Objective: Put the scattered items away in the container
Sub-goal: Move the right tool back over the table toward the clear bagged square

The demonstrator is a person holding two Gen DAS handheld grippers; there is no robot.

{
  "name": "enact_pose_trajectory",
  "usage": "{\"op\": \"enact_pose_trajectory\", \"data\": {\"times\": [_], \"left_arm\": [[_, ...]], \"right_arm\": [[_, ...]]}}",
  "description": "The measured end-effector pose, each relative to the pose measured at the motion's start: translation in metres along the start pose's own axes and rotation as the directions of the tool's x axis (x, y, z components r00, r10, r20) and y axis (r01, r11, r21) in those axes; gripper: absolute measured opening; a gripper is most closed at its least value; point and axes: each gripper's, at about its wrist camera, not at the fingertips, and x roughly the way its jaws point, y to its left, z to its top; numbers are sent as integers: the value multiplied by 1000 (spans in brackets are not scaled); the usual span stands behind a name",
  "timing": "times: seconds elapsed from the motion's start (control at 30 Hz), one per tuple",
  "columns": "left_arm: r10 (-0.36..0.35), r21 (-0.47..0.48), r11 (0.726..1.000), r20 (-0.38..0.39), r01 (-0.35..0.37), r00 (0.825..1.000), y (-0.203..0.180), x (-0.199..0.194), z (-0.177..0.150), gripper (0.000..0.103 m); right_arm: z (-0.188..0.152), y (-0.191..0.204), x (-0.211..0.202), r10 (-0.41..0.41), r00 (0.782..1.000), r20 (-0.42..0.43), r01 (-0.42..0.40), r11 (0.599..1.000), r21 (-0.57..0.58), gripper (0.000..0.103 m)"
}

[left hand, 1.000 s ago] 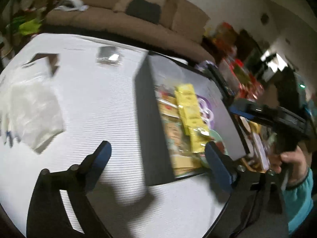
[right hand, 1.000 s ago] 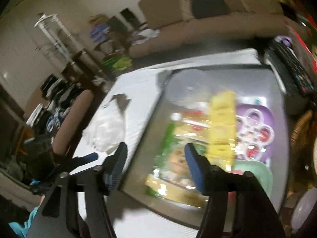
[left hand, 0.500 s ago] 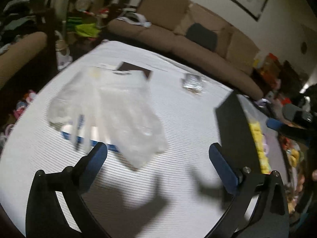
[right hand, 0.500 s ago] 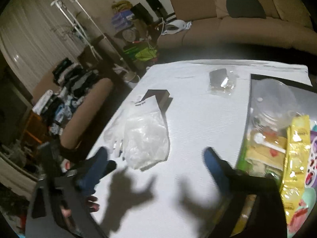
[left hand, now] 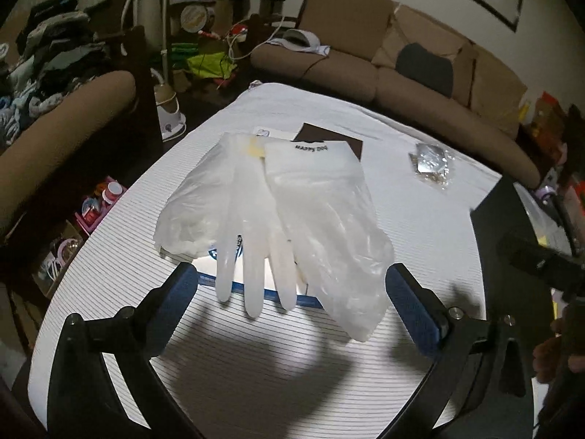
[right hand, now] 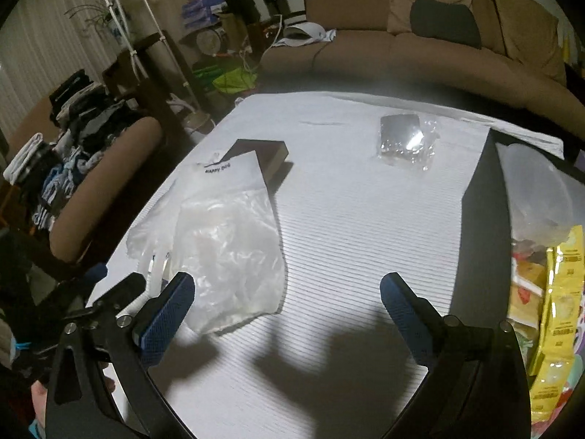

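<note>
A white, finely ribbed tabletop (left hand: 256,358) fills the middle of both views. On it, left of centre, lies a pile of clear plastic gloves and bags (left hand: 292,205), over a flat white card with a blue edge (left hand: 256,285). Behind the pile sits a dark brown flat box (right hand: 263,152). Toward the upper right rests a small clear packet with dark contents (right hand: 404,139). At the right edge stands a dark open container (right hand: 479,197) holding yellow packets (right hand: 559,292).

Clear gloves (left hand: 256,219) and bagged pack (left hand: 329,226) lie flat at bench centre; dark box (right hand: 261,153) at 12, foil packet (right hand: 404,139) at 1; container (right hand: 475,197) at 3, part-filled.
</note>
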Motion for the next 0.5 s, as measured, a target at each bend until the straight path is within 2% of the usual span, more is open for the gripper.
{"op": "enact_pose_trajectory", "data": {"times": [0.23,0.4,0.5], "left_arm": [[-10,5,1000,-5,10,1000,-7,12,8,103],[-51,-58,997,-14,50,999,-6,13,16,103],[-63,-70,996,-26,61,998,-8,16,17,103]], "right_arm": [[26,-11,14,-67,997,27,67,998,-4,103],[86,-44,38,-186,982,33,185,982,28,103],[121,-57,62,-271,962,19,271,962,13,103]]}}
